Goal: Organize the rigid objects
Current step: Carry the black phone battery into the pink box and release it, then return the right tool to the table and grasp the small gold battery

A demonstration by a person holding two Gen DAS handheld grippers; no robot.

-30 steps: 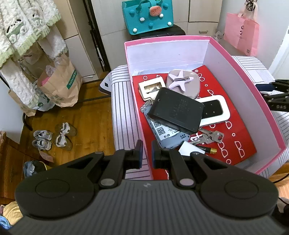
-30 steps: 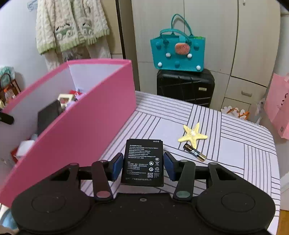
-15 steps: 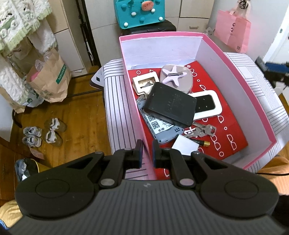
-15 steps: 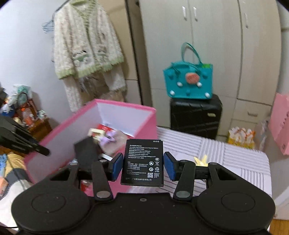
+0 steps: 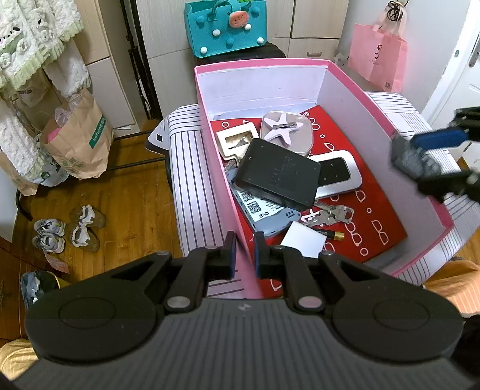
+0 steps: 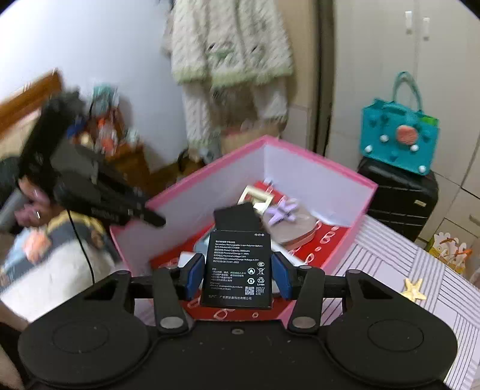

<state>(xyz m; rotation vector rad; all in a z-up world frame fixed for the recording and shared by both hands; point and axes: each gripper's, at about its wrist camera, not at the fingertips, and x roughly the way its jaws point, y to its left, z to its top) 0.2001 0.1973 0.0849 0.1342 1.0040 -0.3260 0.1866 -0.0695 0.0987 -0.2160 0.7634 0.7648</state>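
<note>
A pink box (image 5: pixel 354 87) stands on the striped table and holds a black case (image 5: pixel 277 172), a lilac starfish tin (image 5: pixel 285 129), a white device (image 5: pixel 339 174), keys (image 5: pixel 330 214) and more. My left gripper (image 5: pixel 243 250) is shut on the box's left wall (image 5: pixel 222 168). My right gripper (image 6: pixel 237 270) is shut on a black phone battery (image 6: pixel 237 267) and holds it above the box (image 6: pixel 300 162); it shows blurred at the right of the left wrist view (image 5: pixel 432 150). A yellow starfish (image 6: pixel 414 289) lies on the table.
A teal bag (image 5: pixel 225 27) on a black suitcase (image 6: pixel 399 198) stands behind the table. Paper bags (image 5: pixel 78 138) and shoes (image 5: pixel 69 231) are on the wood floor to the left. A pink bag (image 5: pixel 378 57) hangs at the back right.
My right gripper has lifted the battery off the table and carried it left, over the pink box. My left gripper has stayed shut on the box wall.
</note>
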